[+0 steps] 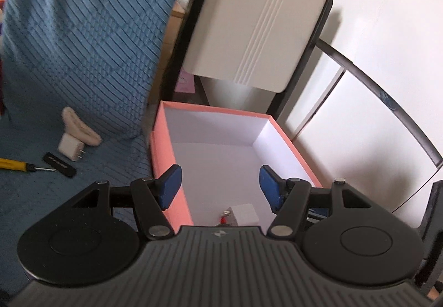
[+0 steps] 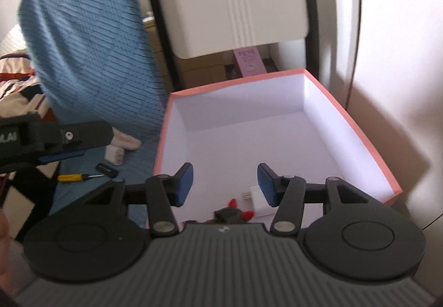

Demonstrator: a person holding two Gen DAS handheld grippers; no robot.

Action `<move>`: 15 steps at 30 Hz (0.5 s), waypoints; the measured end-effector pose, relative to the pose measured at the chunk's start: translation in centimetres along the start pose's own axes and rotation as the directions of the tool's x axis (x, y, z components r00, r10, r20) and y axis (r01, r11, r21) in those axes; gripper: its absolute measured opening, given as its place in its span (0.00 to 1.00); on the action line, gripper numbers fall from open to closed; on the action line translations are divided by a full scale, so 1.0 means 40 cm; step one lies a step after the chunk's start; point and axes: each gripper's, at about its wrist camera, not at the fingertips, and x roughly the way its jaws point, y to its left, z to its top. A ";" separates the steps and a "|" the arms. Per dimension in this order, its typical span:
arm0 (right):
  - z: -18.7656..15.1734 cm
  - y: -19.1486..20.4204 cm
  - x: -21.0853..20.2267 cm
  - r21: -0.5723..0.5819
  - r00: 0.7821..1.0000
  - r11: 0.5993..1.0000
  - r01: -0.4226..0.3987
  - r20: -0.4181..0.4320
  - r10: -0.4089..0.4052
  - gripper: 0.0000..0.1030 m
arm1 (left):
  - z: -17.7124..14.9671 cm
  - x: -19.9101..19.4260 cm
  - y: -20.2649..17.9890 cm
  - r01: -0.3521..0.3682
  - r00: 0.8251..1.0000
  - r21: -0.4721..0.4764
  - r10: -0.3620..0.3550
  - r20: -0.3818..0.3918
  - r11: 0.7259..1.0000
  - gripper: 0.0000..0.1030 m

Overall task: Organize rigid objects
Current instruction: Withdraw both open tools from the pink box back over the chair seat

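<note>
On the blue quilted bed cover (image 1: pixel 83 30), left to right, a yellow-handled screwdriver (image 1: pixel 16 164), a flat black stick-shaped device (image 1: pixel 59 164) and a white plastic wall charger (image 1: pixel 70 147) lie outside the box, apparently not yet sorted. In the pink-rimmed white cardboard box (image 1: pixel 169 152), a second white charger cube (image 1: pixel 243 214) and a small black-and-red item (image 2: pixel 232 211) already rest. Both the left hand-held gripper (image 1: pixel 220 185) and right hand-held gripper (image 2: pixel 224 181) hover released and empty above it.

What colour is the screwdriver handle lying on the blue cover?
Yellow: the yellow-handled screwdriver shows best in the left wrist view, at the left edge.
</note>
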 end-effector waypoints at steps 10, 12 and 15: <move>-0.050 0.089 -0.072 -0.041 0.999 0.998 -0.048 0.002 0.048 0.53 | -0.038 -0.134 0.065 -0.036 0.999 -0.014 0.037 0.037 0.999 0.66; -0.060 0.107 -0.082 -0.050 0.998 0.997 -0.055 -0.002 0.055 0.53 | -0.050 -0.157 0.083 -0.047 0.998 -0.019 0.048 0.038 0.999 0.66; -0.075 0.130 -0.095 -0.061 0.998 0.996 -0.066 -0.007 0.066 0.53 | -0.063 -0.188 0.108 -0.060 0.997 -0.030 0.061 0.042 0.998 0.66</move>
